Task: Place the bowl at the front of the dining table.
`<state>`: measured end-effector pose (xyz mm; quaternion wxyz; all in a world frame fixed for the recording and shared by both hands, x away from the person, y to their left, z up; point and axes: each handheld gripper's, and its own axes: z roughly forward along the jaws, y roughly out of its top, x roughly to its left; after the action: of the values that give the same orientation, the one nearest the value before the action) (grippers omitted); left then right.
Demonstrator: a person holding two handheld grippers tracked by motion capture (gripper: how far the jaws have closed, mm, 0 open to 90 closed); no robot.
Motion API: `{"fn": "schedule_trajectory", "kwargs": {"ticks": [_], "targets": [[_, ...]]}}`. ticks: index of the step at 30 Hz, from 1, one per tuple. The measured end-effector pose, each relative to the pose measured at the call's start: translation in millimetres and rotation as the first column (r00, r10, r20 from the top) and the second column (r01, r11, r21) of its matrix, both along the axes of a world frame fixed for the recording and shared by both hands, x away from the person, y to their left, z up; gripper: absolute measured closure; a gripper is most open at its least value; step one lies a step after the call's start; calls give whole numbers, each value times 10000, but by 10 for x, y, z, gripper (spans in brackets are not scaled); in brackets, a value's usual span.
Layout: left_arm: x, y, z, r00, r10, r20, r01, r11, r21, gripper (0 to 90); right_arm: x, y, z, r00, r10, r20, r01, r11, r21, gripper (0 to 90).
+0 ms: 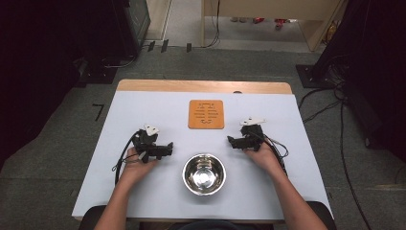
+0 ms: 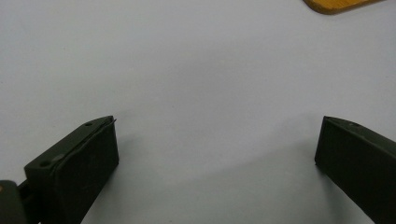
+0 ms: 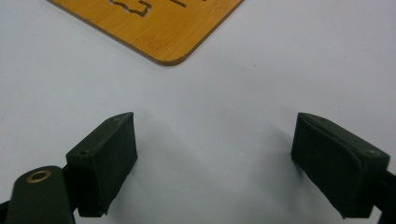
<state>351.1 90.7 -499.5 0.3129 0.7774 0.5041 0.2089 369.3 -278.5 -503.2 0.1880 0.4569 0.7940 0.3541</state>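
The steel bowl [image 1: 204, 173] sits on the desk [image 1: 287, 120] between the left hand-held gripper [image 1: 168, 148] and right hand-held gripper [image 1: 231, 142], both gaping wide and holding nothing.

High view: above the person's side, looking forward and down on the table [image 1: 143, 191].
Left gripper view: close, low over the tabletop.
Right gripper view: close, low.
Shared: wooden trivet [image 1: 206, 114] [image 2: 338, 4] [image 3: 154, 23].

A lab: black curtains [image 1: 43, 72], floor cables [image 1: 335, 105] and a taped, white-covered test table [image 1: 143, 103].
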Motion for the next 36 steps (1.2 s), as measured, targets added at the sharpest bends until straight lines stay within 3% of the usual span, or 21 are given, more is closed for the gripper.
{"fn": "schedule_trajectory", "kwargs": {"ticks": [36], "targets": [[1,1,-1,10000,-4,-4,4,10000,-18,0,-3,6,0,10000,-52,27,53,10000,-50,133]]}}
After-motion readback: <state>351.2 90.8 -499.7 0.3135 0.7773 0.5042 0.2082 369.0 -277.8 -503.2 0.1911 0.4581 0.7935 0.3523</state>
